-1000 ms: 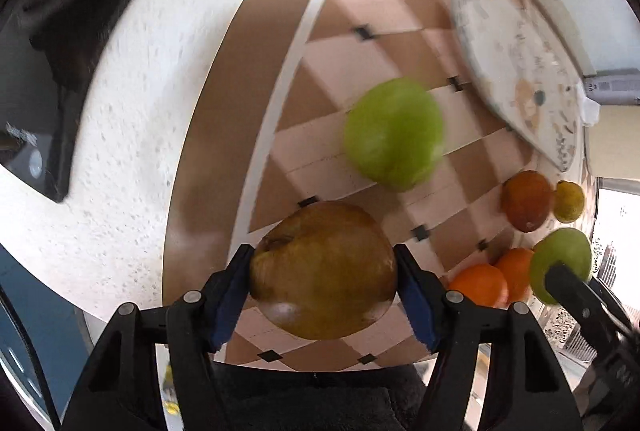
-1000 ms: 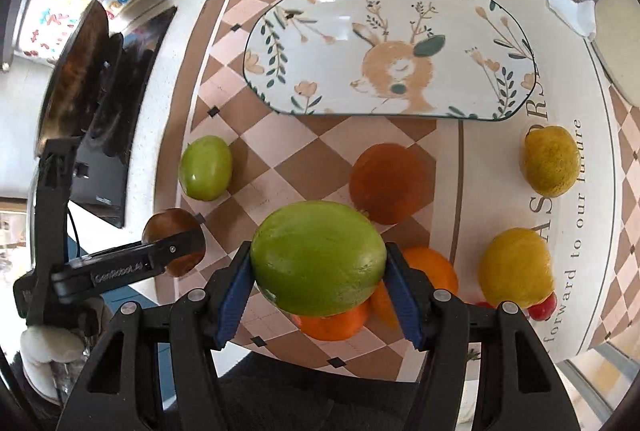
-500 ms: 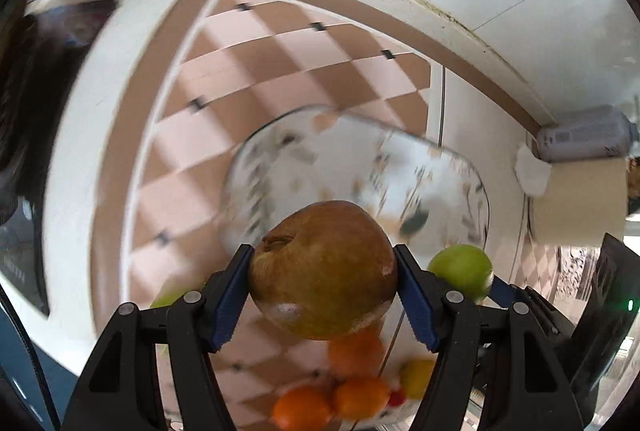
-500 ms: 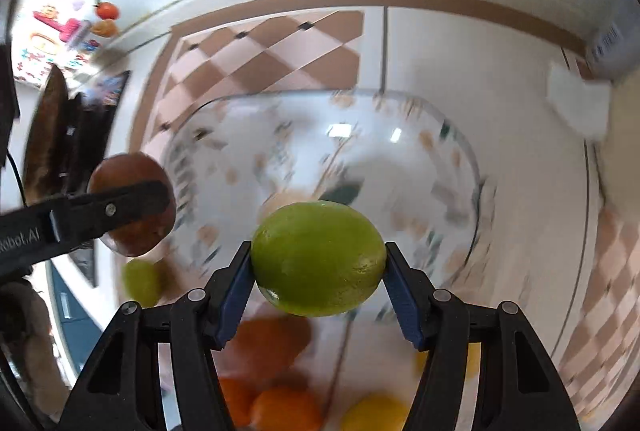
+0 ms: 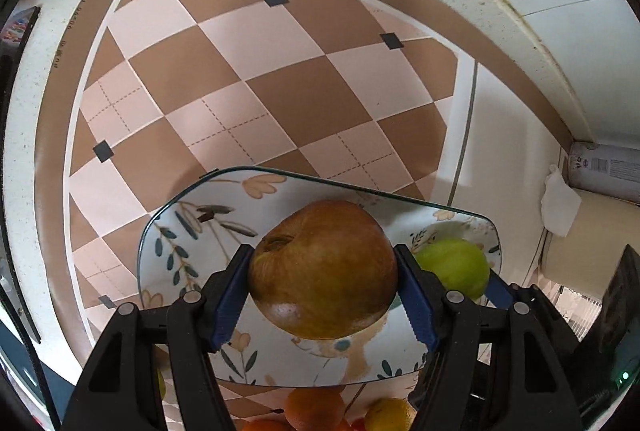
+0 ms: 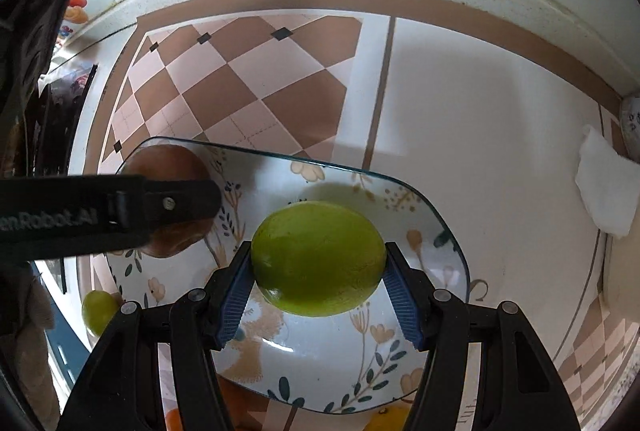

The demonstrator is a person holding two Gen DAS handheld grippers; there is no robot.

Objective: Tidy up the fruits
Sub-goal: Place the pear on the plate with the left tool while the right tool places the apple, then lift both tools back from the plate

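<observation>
My left gripper point(image 5: 322, 279) is shut on a brown apple point(image 5: 320, 267) and holds it over the flowered glass plate point(image 5: 188, 231). My right gripper point(image 6: 318, 271) is shut on a green fruit point(image 6: 316, 255) and holds it over the same plate point(image 6: 420, 199). The green fruit also shows in the left wrist view point(image 5: 456, 267), to the right of the brown apple. The brown apple shows in the right wrist view point(image 6: 168, 163), partly hidden by the left gripper's black finger. I cannot tell whether either fruit touches the plate.
The plate lies on a brown and pink checkered mat point(image 5: 256, 79) on a white counter. Oranges point(image 5: 314, 407) and a yellow fruit point(image 5: 390, 415) lie near its front edge. Another green fruit point(image 6: 98, 311) lies to its left. A white tissue point(image 6: 604, 187) lies at the right.
Both grippers have carried their fruits from above the loose fruits forward to over the plate and lower, close to it. Both stay shut on their fruits.
</observation>
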